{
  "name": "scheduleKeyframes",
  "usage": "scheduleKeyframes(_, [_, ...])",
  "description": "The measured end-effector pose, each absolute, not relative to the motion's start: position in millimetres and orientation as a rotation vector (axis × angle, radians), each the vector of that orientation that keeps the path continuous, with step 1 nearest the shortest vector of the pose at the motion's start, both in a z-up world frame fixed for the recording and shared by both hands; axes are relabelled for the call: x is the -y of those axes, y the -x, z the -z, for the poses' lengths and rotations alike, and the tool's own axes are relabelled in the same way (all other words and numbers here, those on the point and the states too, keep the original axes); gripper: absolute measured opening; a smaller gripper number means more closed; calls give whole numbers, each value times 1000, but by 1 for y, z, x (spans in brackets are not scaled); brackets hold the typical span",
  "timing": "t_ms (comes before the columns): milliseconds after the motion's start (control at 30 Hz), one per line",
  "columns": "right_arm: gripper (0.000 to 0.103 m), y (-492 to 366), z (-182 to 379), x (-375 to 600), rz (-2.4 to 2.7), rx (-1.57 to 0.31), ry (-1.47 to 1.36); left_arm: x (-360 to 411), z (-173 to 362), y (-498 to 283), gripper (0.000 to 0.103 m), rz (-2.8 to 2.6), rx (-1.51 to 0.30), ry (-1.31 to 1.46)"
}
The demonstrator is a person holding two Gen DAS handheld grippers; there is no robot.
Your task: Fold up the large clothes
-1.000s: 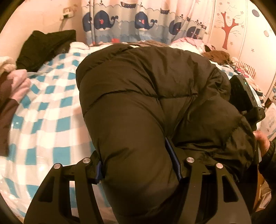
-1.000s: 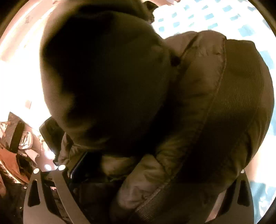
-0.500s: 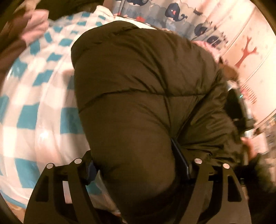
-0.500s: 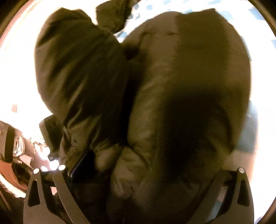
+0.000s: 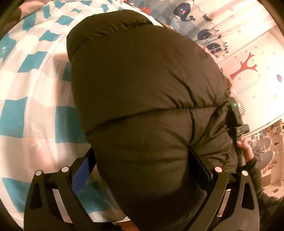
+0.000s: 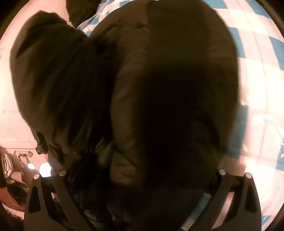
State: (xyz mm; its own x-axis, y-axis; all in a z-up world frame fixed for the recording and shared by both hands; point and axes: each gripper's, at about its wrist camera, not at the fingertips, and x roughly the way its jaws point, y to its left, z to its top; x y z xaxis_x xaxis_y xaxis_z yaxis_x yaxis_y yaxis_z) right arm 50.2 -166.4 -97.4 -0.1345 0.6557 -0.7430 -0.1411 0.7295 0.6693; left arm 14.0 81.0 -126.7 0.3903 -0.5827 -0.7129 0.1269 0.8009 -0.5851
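- Lying across a bed covered with a blue-and-white checked sheet (image 5: 32, 113), a dark olive puffer jacket (image 5: 142, 85) fills most of both wrist views.
- The left gripper (image 5: 142, 167) straddles a thick, padded fold of the jacket; its jaws are opening. The left blue pad (image 5: 81, 170) stands clear of the fabric with the sheet showing in the gap, while the bulge sits close against the right finger, so the fold is let go.
- The right gripper (image 6: 140, 177) has a bulky, shadowed fold of the same jacket between its fingers. That view is dark and blurred, so whether its pads press on the fabric cannot be told.
- At the right edge of the left wrist view, a hand (image 5: 245, 150) in a dark sleeve holds the other gripper's handle beside the jacket.
- A curtain printed with whales (image 5: 188, 12) hangs behind the bed.
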Motion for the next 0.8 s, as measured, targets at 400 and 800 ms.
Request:
scheduleKeyframes(400, [98,-75,113,94,-1091,-1281,-821,-27,76,-17,69,295,-869,131])
scheduleKeyframes(800, [96,-129,140,6,-1025,-1391,-660,-112,105,-51,88,22,-946,134])
